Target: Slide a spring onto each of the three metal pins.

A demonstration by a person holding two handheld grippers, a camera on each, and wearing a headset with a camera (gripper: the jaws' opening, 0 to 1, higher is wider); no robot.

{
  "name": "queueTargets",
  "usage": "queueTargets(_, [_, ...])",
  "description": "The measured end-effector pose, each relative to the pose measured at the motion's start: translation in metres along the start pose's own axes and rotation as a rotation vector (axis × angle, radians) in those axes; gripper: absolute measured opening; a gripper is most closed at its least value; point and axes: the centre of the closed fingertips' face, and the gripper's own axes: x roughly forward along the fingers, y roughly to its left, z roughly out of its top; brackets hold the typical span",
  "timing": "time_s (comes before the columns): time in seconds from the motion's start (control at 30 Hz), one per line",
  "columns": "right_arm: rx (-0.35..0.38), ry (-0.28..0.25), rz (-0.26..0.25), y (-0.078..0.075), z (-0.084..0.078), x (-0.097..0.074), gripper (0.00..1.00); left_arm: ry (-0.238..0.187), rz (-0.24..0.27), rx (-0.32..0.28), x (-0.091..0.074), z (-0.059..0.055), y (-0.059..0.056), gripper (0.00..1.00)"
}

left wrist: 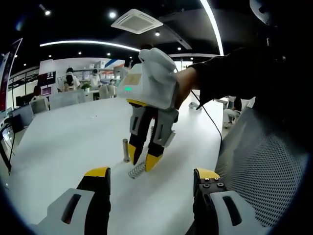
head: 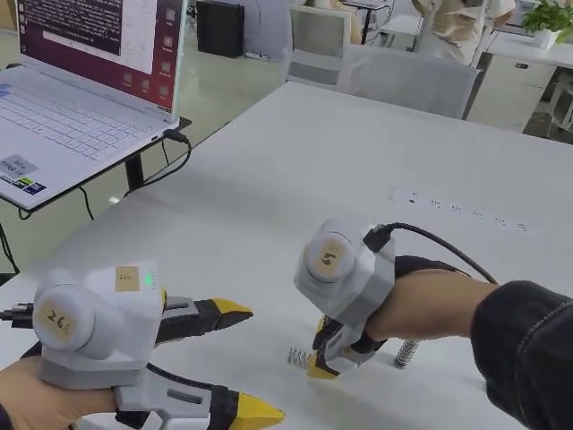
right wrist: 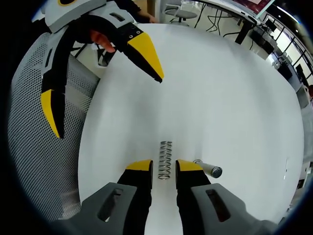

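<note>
A short steel spring (right wrist: pixel 165 159) lies flat on the white table (head: pixel 376 161). My right gripper (right wrist: pixel 164 166) points down at it, open, its yellow fingertips (right wrist: pixel 139 165) on either side of the spring's near end with a small gap. The same spring (head: pixel 297 356) pokes out left of the right gripper (head: pixel 324 363). A bare metal pin (right wrist: pixel 209 170) is just beside the right jaw and stands upright (left wrist: pixel 125 149). A second spring (head: pixel 406 352) stands behind the right hand. My left gripper (head: pixel 255 361) hovers wide open at the lower left, holding nothing.
An open laptop (head: pixel 63 98) sits on a side stand at the far left with a cable hanging down. A mesh chair (right wrist: pixel 39 122) is at the table's near edge. Chairs and desks stand beyond the table's far side.
</note>
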Motion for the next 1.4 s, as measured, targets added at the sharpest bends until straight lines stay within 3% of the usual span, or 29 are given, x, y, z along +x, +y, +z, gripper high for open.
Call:
queueTargets(1.03, [-0.005, 0.02, 0.012, -0.001, -0.004, 0.009, 0.09, 0.007, 0.008, -0.001, -0.004, -0.006, 0.006, 0.63])
queueTargets(1.4, [-0.004, 0.022, 0.015, 0.007, -0.008, -0.008, 0.08, 0.01, 0.003, 0.004, -0.001, -0.004, 0.007, 0.61])
